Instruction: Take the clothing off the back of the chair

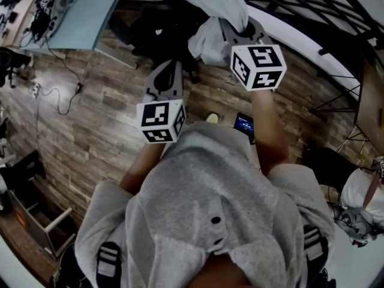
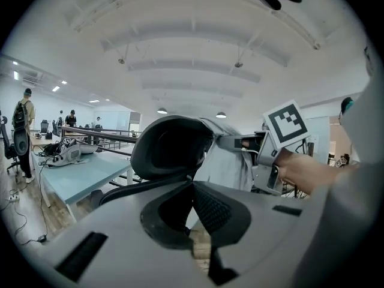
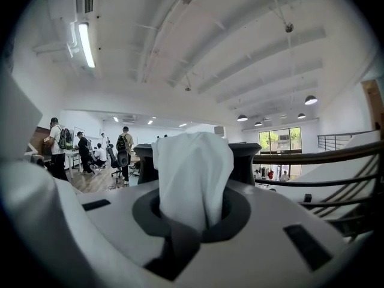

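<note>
Here, the right claw (image 1: pixel 236 24) is clamped on a fold of the pale clothing (image 3: pixel 191 179), which drapes over the back of the black chair (image 2: pixel 171 152). The left claw (image 2: pixel 192 185) has its jaws together with nothing between them, and it points at the chair back. A light blue desk (image 1: pixel 90 11) stands beside the chair.
</note>
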Tool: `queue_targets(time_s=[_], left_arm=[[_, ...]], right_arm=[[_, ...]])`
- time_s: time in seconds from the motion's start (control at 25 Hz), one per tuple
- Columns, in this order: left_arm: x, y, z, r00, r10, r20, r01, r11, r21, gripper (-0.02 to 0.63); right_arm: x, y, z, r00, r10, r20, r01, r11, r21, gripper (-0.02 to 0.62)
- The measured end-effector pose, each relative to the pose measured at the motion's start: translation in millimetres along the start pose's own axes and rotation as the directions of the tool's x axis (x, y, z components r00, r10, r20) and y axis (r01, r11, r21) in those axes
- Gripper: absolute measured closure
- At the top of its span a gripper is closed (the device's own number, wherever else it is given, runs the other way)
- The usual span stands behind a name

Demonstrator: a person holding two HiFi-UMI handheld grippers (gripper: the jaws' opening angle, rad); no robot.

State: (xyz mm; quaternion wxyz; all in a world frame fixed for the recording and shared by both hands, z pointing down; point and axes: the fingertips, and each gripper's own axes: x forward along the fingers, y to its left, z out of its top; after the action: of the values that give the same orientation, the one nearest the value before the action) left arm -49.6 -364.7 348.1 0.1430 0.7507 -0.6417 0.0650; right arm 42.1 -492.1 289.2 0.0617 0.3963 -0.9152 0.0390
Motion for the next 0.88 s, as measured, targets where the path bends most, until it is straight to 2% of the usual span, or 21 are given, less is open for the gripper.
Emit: queue_targets(time_s=[0.44,0.88], left_arm=[[-6.8,-2.7,-0.6,0.999,-0.033,-0.002,0.033,0.999,-0.013,0.596],[-64.6,10.9,-3.9,0.990,-0.141,0.013,0.141,0.990,0.005,0.597]], right_arm=[[-29.5,10.9,16.0,0.994,-0.015,0.109,0.009,0.998,0.056,0.537],[-79.5,57.4,19.7,0.980,-0.149,0.135,0.138,0.987,0.085,0.537]])
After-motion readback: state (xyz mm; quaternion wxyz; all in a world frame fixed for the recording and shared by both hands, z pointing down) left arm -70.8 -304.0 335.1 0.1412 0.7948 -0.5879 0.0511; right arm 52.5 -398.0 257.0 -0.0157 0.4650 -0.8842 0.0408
